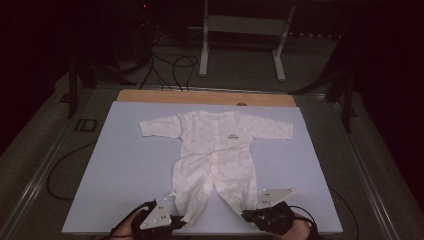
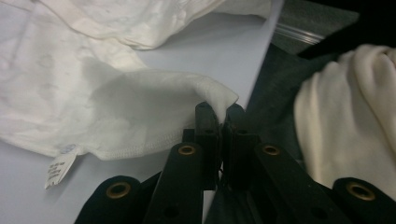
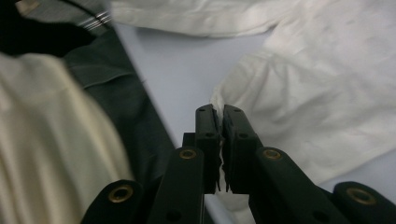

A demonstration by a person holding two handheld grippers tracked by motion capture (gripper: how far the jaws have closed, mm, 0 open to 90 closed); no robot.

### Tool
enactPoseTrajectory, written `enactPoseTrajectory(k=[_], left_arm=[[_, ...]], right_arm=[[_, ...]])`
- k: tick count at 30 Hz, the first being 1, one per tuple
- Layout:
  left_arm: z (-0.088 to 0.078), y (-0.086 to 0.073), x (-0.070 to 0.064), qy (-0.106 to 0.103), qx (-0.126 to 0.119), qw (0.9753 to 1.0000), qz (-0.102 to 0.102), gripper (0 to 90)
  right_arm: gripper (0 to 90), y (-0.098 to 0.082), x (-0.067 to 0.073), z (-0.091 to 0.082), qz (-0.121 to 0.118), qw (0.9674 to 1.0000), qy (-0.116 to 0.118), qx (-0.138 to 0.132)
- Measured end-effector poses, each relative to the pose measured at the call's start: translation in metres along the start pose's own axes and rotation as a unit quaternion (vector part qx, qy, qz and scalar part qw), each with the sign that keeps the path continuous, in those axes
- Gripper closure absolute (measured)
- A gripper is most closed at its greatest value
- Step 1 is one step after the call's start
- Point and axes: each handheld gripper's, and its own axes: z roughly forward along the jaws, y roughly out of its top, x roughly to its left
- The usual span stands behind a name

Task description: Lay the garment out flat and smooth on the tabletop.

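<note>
Each hand-held gripper, left (image 1: 181,220) and right (image 1: 246,215), pinches a romper (image 1: 215,150) leg cuff.

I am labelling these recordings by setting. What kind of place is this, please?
Probably a lab or recording workspace, not a home: a baby romper lies flat on a pale blue work board, loose cables run over the floor, and a metal frame stand sits behind.
</note>
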Motion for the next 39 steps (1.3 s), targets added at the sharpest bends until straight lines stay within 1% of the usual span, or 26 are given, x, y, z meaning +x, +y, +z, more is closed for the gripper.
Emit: enactPoseTrajectory(k=[1,2,3,6,7,9,13,14,15,16,17,19,20,22,23,25,27,28,29,31,32,34,35,37,38,39], left_arm=[[0.001,-0.001,-0.002,-0.003,0.001,1.0000,0.000,86.5],[0.001,-0.001,-0.002,-0.003,0.001,1.0000,0.000,86.5],[0.002,-0.002,-0.006,-0.012,0.002,0.9999,0.001,86.5],[0.004,-0.003,-0.012,-0.024,0.001,0.9997,0.001,86.5],[0.005,-0.004,-0.013,-0.026,0.002,0.9997,0.000,86.4],[0.005,-0.005,-0.016,-0.037,0.002,0.9993,0.001,86.1],[0.007,-0.009,-0.021,-0.059,0.006,0.9982,-0.008,84.1],[0.008,-0.010,-0.021,-0.062,0.010,0.9980,-0.006,82.2],[0.008,-0.012,-0.021,-0.070,0.009,0.9975,-0.006,79.6],[0.008,-0.013,-0.021,-0.070,0.008,0.9975,-0.005,72.6],[0.007,-0.014,-0.021,-0.057,0.005,0.9983,-0.004,62.1],[0.004,-0.015,-0.019,-0.037,-0.005,0.9993,-0.003,42.8],[0.001,-0.015,-0.015,-0.026,-0.010,0.9996,-0.009,36.4],[-0.004,-0.016,-0.008,-0.014,-0.019,0.9995,-0.021,30.0],[-0.007,-0.017,-0.005,-0.009,-0.025,0.9994,-0.022,26.9],[-0.010,-0.018,0.002,0.000,-0.035,0.9989,-0.031,22.6],[-0.013,-0.020,0.010,0.006,-0.052,0.9978,-0.041,18.0],[-0.014,-0.021,0.013,0.005,-0.061,0.9973,-0.042,16.5],[-0.015,-0.022,0.016,0.005,-0.071,0.9966,-0.041,14.3],[-0.015,-0.024,0.022,0.013,-0.084,0.9953,-0.045,12.2],[-0.014,-0.025,0.025,0.024,-0.086,0.9948,-0.048,11.7],[-0.011,-0.028,0.032,0.035,-0.084,0.9941,-0.058,11.7],[-0.010,-0.030,0.035,0.041,-0.082,0.9938,-0.064,11.9],[-0.006,-0.034,0.043,0.055,-0.070,0.9917,-0.092,16.0],[-0.002,-0.036,0.047,0.061,-0.060,0.9910,-0.103,16.5],[0.000,-0.037,0.048,0.061,-0.058,0.9907,-0.107,17.0]], right_arm=[[85.9,-0.002,0.004,0.002,0.003,0.9999,0.010,0.003],[85.9,-0.002,0.004,0.002,0.003,0.9999,0.010,0.003],[85.9,-0.003,0.006,0.003,0.006,0.9999,0.014,0.005],[85.8,-0.008,0.019,0.008,0.009,0.9989,0.041,0.019],[85.6,-0.010,0.022,0.010,0.003,0.9984,0.049,0.027],[85.7,-0.013,0.025,0.012,0.002,0.9979,0.057,0.030],[84.5,-0.017,0.028,0.015,0.004,0.9966,0.077,0.028],[82.8,-0.017,0.029,0.016,0.003,0.9962,0.082,0.029],[73.7,-0.017,0.029,0.016,-0.001,0.9954,0.091,0.028],[64.8,-0.016,0.028,0.015,-0.001,0.9946,0.101,0.021],[64.0,-0.015,0.027,0.014,0.000,0.9950,0.100,0.012],[51.6,-0.012,0.025,0.009,-0.004,0.9962,0.087,-0.004],[48.9,-0.011,0.023,0.006,-0.002,0.9970,0.076,-0.014],[38.9,-0.008,0.014,-0.001,0.004,0.9974,0.056,-0.045],[34.5,-0.006,0.009,-0.003,0.006,0.9972,0.043,-0.061],[26.6,-0.005,-0.002,-0.007,0.014,0.9951,0.025,-0.095],[23.7,-0.006,-0.012,-0.010,0.020,0.9924,0.003,-0.121],[24.0,-0.007,-0.020,-0.011,0.027,0.9895,0.001,-0.142],[24.8,-0.009,-0.026,-0.012,0.040,0.9873,-0.006,-0.153],[26.0,-0.013,-0.037,-0.012,0.049,0.9861,-0.027,-0.157],[27.0,-0.015,-0.041,-0.011,0.053,0.9854,-0.035,-0.158],[29.6,-0.021,-0.049,-0.009,0.065,0.9843,-0.056,-0.154],[29.9,-0.024,-0.053,-0.007,0.069,0.9837,-0.075,-0.148],[30.1,-0.027,-0.056,-0.004,0.081,0.9826,-0.076,-0.148],[30.2,-0.028,-0.057,-0.004,0.084,0.9822,-0.078,-0.149],[30.2,-0.028,-0.057,-0.004,0.084,0.9813,-0.085,-0.151]])
